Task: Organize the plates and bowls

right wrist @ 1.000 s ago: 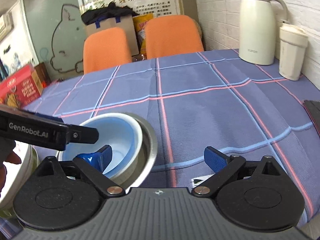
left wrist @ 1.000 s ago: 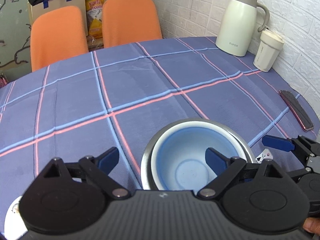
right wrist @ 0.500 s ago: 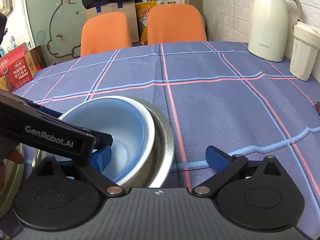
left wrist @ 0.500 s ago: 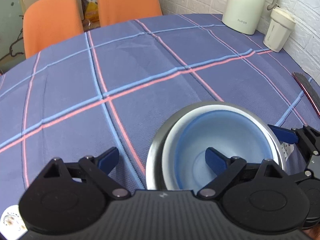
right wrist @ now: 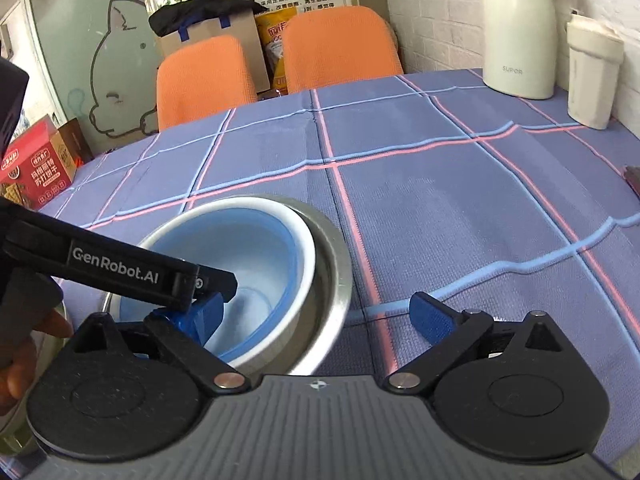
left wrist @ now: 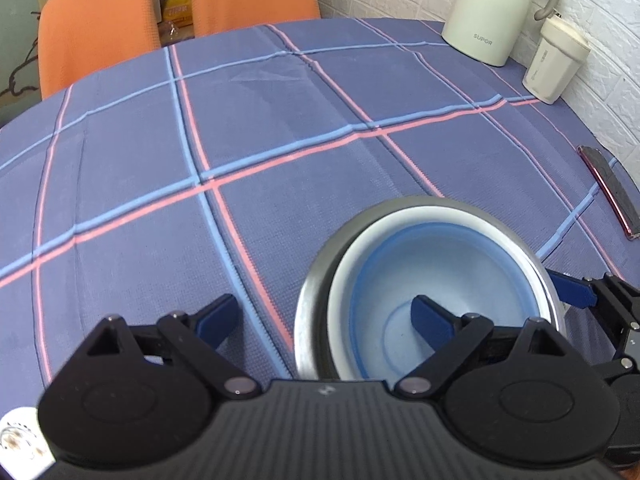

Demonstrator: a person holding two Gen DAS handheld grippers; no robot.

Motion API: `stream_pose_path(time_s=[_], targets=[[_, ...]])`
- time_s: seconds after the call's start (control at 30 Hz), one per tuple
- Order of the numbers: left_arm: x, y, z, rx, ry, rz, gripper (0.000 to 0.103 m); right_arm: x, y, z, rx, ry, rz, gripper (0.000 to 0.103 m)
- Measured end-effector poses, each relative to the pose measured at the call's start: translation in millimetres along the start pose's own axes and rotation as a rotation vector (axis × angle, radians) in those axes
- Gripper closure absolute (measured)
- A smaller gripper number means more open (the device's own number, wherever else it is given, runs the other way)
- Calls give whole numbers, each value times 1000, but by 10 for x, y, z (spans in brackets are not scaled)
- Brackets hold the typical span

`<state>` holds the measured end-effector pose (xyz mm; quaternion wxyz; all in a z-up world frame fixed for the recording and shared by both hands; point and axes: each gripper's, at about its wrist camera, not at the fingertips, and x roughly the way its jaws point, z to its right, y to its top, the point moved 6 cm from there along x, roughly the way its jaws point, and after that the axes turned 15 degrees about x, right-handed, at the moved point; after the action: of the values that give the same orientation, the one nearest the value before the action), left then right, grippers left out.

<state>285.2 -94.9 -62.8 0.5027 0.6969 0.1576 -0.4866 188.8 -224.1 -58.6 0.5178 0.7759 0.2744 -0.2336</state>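
Observation:
A blue bowl (left wrist: 460, 256) sits nested in a white bowl (left wrist: 360, 248), which sits in a steel bowl (left wrist: 316, 280) on the checked tablecloth (left wrist: 280, 140). My left gripper (left wrist: 324, 320) is open and straddles the stack's near-left rim, one finger inside the blue bowl and the other over the cloth. My right gripper (right wrist: 316, 316) is open too. Its left finger hangs inside the blue bowl (right wrist: 248, 248) and its right finger is outside the steel bowl (right wrist: 336, 272). Each gripper shows in the other's view: the right gripper (left wrist: 600, 304), the left gripper (right wrist: 120, 268).
A cream thermos jug (left wrist: 492, 8) and a lidded cup (left wrist: 554, 64) stand at the back right by the brick wall. A phone (left wrist: 608, 192) lies near the right edge. Two orange chairs (left wrist: 96, 20) stand behind the table, and a red box (right wrist: 36, 164) is at the left. A hand (right wrist: 16, 364) holds the left gripper.
Both grippers have come in closer over the nested bowls, whose stack now looks larger in both views. The inner finger of each sits deeper in the blue bowl. Both remain equally wide open.

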Motion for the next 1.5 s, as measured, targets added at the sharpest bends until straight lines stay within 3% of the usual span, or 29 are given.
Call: stream_pose_path(time_s=[0.2, 0.37, 0.47, 0.53, 0.63, 0.9, 1.07, 1.23, 1.37, 1.5], targets=[[-3, -18, 4, 18, 22, 13, 12, 7, -40, -113, -38, 88, -20, 19], [-44, 29, 111, 52, -20, 22, 40, 38, -38, -165, -25, 125, -20, 19], [-41, 51, 191, 54, -41, 19, 40, -4, -67, -311, -16, 159, -29, 19], [-46, 62, 191, 30, -55, 7, 41, -29, -58, -372, -16, 113, -21, 18], [-155, 107, 201, 21, -95, 20, 48, -111, 12, -390, -17, 131, -8, 18], [-790, 159, 92, 35, -40, 128, 48, -464, 137, -710, -102, 161, 76, 17], [-1256, -128, -225, 8, 79, 156, 47, -544, 32, -1125, -153, 266, 75, 17], [-1538, -660, -618, -75, 188, 127, 47, -499, -213, -1556, -198, 389, -5, 16], [-1595, -1097, -841, -150, 214, 96, 47, -461, -469, -1830, -243, 437, -83, 16], [-1502, -1369, -928, -197, 189, 76, 47, -436, -699, -1941, -268, 425, -135, 16]])
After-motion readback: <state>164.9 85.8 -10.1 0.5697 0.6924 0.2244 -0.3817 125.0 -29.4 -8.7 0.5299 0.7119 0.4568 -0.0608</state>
